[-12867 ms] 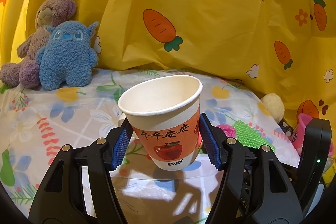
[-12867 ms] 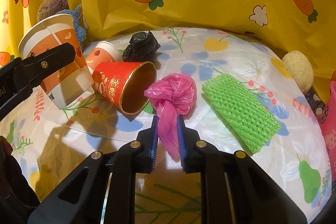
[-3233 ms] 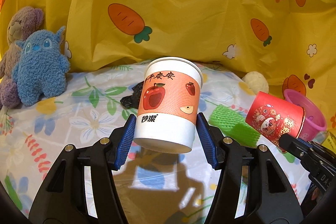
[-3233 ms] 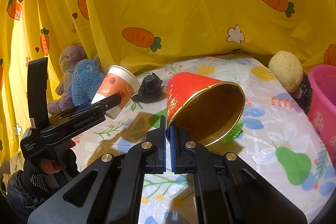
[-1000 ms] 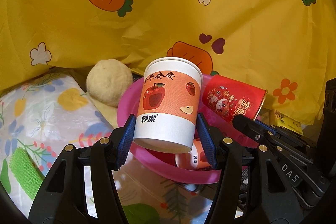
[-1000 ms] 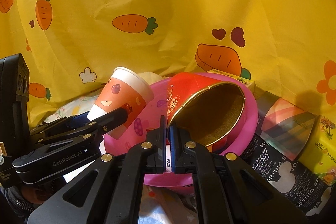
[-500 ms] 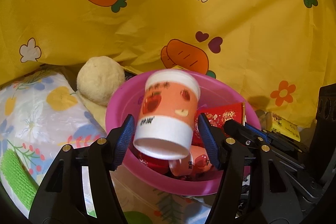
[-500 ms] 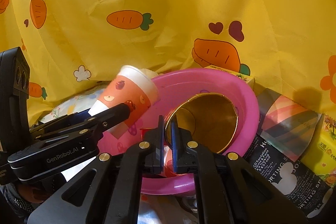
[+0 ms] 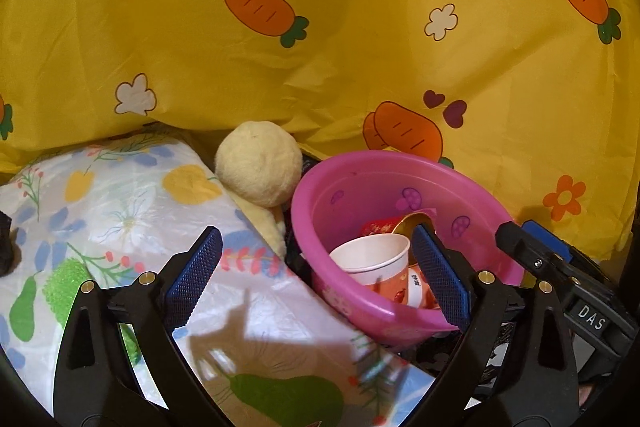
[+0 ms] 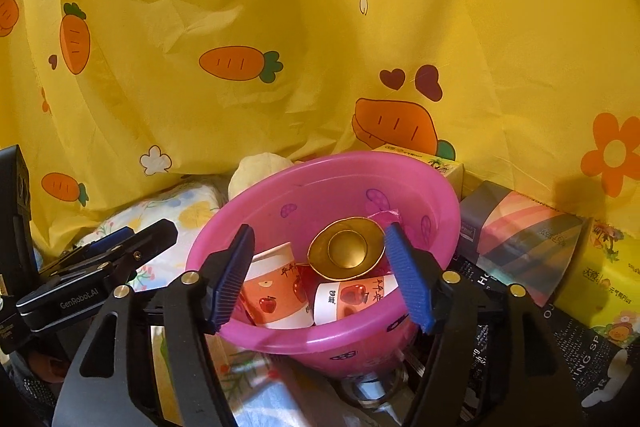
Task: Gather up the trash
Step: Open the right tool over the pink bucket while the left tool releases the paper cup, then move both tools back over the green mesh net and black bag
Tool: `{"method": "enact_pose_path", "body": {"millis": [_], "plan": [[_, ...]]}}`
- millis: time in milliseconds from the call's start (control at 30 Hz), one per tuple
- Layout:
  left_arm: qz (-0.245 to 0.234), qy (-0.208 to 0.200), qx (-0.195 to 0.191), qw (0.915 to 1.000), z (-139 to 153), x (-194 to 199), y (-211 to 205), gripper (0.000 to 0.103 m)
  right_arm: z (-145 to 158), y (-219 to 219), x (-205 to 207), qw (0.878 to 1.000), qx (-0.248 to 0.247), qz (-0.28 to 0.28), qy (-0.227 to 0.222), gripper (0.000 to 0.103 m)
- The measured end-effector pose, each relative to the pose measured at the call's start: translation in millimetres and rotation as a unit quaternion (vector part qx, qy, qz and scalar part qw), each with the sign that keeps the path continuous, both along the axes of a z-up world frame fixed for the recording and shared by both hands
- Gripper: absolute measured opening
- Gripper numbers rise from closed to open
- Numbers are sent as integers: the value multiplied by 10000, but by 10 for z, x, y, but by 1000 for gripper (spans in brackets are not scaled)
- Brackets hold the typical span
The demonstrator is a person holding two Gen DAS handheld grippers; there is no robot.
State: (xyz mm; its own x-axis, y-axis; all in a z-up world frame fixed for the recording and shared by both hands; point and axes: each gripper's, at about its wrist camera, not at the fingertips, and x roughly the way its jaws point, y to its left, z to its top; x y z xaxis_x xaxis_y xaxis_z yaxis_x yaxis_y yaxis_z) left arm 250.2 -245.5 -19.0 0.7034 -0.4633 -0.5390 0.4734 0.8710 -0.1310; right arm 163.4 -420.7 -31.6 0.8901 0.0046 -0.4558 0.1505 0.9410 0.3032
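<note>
Field notes, non-task items only. I take the cream plush ball [image 9: 259,163] as my landmark. Directly behind and above it I see the yellow carrot-print curtain [image 9: 320,27] filling the background. Left of and below the ball lies the floral tablecloth [image 9: 132,195], touching it. Well to the ball's right in the right wrist view, I see a striped dark box [image 10: 520,227], and beyond that a yellow tissue pack [image 10: 604,275].

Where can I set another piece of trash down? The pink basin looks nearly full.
Bare floral tablecloth lies between the green foam net, the cream plush ball and the pink basin. The basin's far inner wall is bare. Its near floor is crowded with paper cups and a gold-lined cup.
</note>
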Motion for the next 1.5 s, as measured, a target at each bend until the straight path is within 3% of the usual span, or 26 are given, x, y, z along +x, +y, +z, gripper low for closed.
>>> {"method": "enact_pose_path", "body": {"millis": [133,333,500,900,1200,1500], "plan": [[213,-73,24,9997,23,-110,220,94,20,98,-100,9999,-113,-20,-41,79],[540,-206,125,9982,38,-291,533,94,53,297,-238,9997,-219,-33,-124,83],[892,-343,327,9949,35,-421,818,94,58,539,-293,9994,-310,73,-123,84],[1573,-320,387,9863,33,-577,1616,94,67,1272,-256,9970,-360,691,-35,84],[2244,-211,597,9724,-32,-581,2374,94,15,1994,-12,9886,-522,1402,146,84],[2680,-152,588,9615,-33,-413,2997,94,-234,2646,467,9752,-741,1957,715,82]]}}
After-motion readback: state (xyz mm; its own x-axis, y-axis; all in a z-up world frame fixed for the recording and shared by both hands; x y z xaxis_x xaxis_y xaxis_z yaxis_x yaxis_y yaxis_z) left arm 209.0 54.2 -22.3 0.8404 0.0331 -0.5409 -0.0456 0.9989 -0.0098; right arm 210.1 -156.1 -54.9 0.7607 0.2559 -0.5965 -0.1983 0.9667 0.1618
